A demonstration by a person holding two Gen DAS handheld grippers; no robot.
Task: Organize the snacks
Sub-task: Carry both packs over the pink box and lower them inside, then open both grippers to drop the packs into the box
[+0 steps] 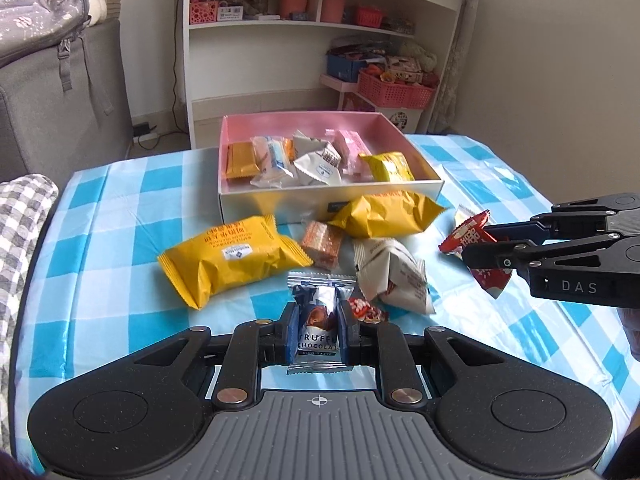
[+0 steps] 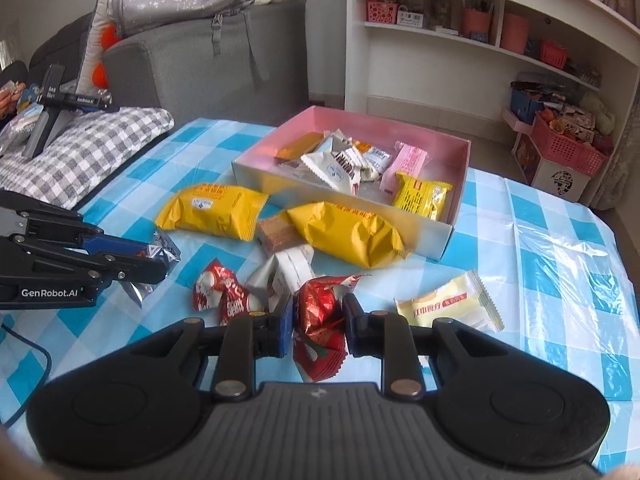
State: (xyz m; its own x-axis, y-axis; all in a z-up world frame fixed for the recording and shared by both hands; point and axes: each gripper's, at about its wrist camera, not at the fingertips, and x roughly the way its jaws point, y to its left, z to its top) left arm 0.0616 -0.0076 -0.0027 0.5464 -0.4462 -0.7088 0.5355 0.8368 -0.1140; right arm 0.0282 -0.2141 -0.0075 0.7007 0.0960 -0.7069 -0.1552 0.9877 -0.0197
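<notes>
Before pink box [image 1: 256, 200] on checked cloth [image 1: 120, 200]: left gripper [image 1: 318, 330] clamped on truffle packet [image 1: 318, 320], right gripper [image 2: 318, 318] clamped on red packet [image 2: 320, 316], both clear of cloth. Two yellow packs [image 1: 232, 258] just before box; more snacks inside box.

A white bookshelf [image 1: 320, 28] stands behind the checked tablecloth [image 1: 120, 208]. A grey sofa [image 1: 60, 100] sits left of the bookshelf, and a red basket [image 1: 394, 88] rests at the bookshelf's foot.
</notes>
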